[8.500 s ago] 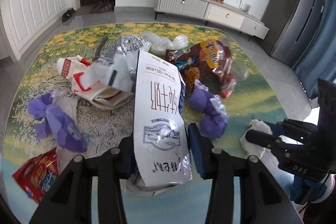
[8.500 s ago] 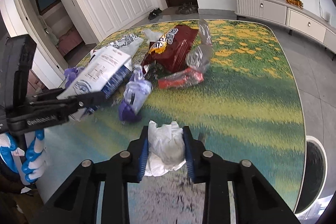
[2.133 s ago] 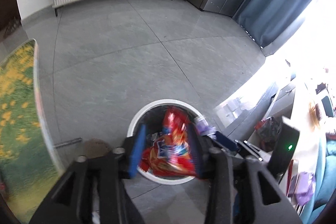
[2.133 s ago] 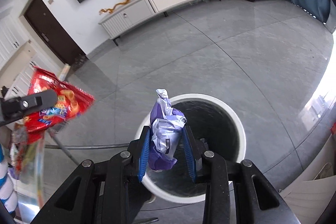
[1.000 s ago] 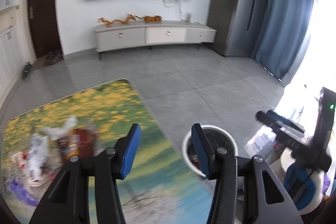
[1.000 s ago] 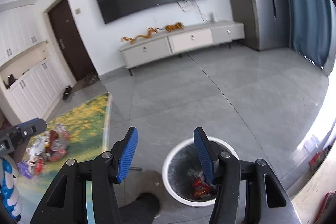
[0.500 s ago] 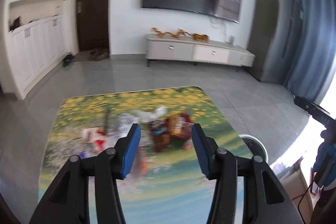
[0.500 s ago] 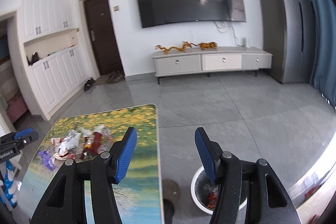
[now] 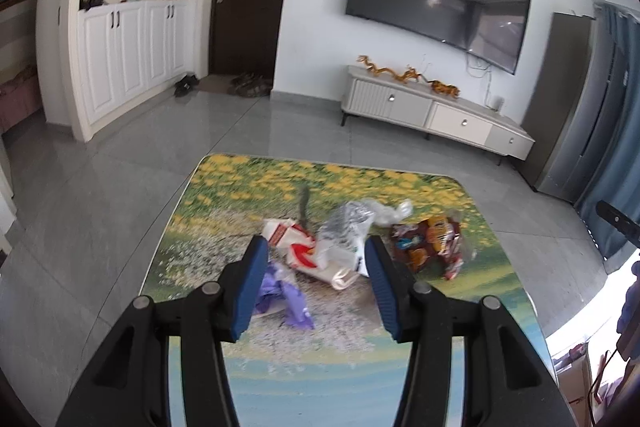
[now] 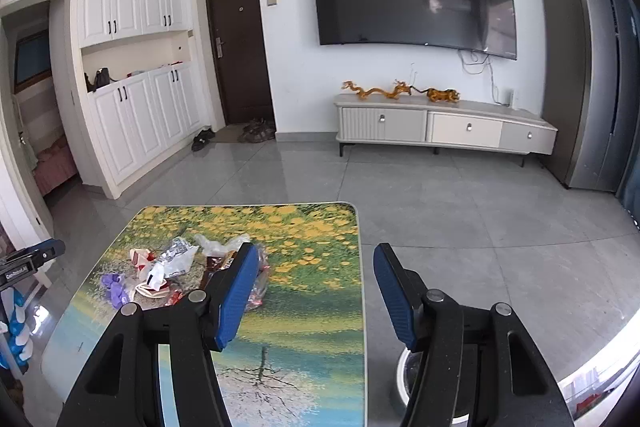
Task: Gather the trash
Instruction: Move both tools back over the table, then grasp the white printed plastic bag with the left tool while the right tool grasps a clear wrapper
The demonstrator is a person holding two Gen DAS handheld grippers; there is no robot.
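In the left wrist view, the trash pile is lying mid-frame on the flower-print table, stretching left to right. The left gripper is hovering released, empty; the right gripper is opening, empty.

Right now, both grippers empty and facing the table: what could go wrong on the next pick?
1. The wrappers overlap in one pile, so the open left gripper may snag two.
2. The purple wrapper lies crumpled and low; pads might slide off.
3. The right gripper, jaws opening, hangs past the table edge, far from the pile.
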